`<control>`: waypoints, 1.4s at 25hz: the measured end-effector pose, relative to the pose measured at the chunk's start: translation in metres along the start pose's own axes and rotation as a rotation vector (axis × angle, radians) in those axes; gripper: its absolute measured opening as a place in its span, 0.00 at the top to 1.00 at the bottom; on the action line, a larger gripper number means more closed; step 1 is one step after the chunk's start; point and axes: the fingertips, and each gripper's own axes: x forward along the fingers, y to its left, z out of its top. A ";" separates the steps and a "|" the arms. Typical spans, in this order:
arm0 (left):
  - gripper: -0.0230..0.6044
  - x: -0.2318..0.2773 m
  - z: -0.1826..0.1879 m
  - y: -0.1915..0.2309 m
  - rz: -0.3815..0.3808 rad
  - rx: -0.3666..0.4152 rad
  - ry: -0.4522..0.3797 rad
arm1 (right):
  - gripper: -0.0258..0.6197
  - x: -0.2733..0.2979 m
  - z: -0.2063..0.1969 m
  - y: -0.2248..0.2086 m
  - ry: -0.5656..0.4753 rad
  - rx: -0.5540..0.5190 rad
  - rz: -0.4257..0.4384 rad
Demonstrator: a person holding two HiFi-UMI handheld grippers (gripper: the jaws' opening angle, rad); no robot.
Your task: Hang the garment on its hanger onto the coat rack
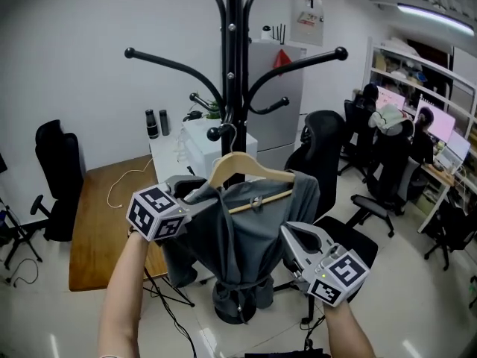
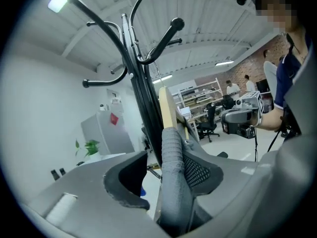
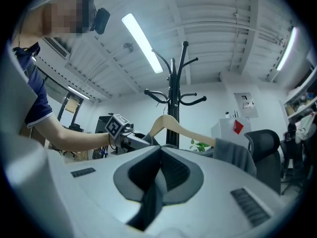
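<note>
Two handheld grippers up in front of the coat rack (image 1: 233,66), one at each side of a grey garment (image 1: 238,237). Garment draped over a wooden hanger (image 1: 250,168), right against the front of the rack's black upright and below its long curved arms. Hanger's hook (image 1: 233,135) up beside a short ball-tipped peg (image 1: 216,133) low on the rack; cannot tell whether resting on it.

Left of the rack, the left gripper (image 2: 166,157) at the garment's shoulder: jaws apart, with a ridge of grey fabric standing between the pads (image 2: 198,171), lying against one and clear of the other.

Right of the rack and lower, the right gripper (image 3: 159,150): jaws together, tips just beside the garment's side.

Behind the rack, a white cabinet (image 1: 201,151). Left of the rack, a wooden worktop (image 1: 97,222). Right of the rack, a black office chair (image 1: 322,144).
</note>
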 end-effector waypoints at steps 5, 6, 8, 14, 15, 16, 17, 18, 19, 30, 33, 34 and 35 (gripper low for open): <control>0.52 -0.040 -0.001 -0.005 0.154 0.023 -0.004 | 0.96 -0.007 -0.003 0.006 -0.011 0.031 0.048; 0.52 -0.051 0.002 -0.005 0.195 0.022 -0.018 | 0.96 -0.008 -0.004 0.009 -0.007 0.032 0.065; 0.51 -0.074 0.006 -0.008 0.285 0.022 -0.044 | 0.96 -0.011 -0.008 0.013 0.000 0.042 0.092; 0.55 -0.128 0.001 -0.034 0.536 0.038 -0.052 | 0.96 -0.016 -0.019 0.012 0.013 0.088 0.142; 0.60 -0.133 -0.003 -0.041 0.574 0.019 -0.060 | 0.96 -0.016 -0.021 0.012 0.015 0.099 0.148; 0.69 -0.136 -0.008 -0.050 0.604 -0.011 -0.068 | 0.96 -0.016 -0.024 0.013 0.018 0.109 0.154; 0.79 -0.136 -0.015 -0.059 0.624 -0.050 -0.076 | 0.96 -0.015 -0.027 0.014 0.020 0.117 0.161; 0.87 -0.134 -0.022 -0.069 0.634 -0.099 -0.083 | 0.96 -0.015 -0.029 0.015 0.022 0.123 0.167; 0.95 -0.129 -0.030 -0.079 0.633 -0.154 -0.090 | 0.96 -0.016 -0.032 0.016 0.025 0.128 0.174; 0.95 -0.063 -0.063 -0.149 0.506 -0.536 -0.178 | 0.96 -0.025 -0.059 0.014 0.079 0.160 0.179; 0.95 -0.051 -0.058 -0.153 0.487 -0.543 -0.182 | 0.96 -0.026 -0.062 0.016 0.093 0.154 0.186; 0.95 -0.048 -0.057 -0.154 0.481 -0.546 -0.181 | 0.96 -0.027 -0.063 0.017 0.095 0.153 0.186; 0.95 -0.045 -0.056 -0.156 0.474 -0.549 -0.179 | 0.96 -0.027 -0.063 0.016 0.096 0.150 0.185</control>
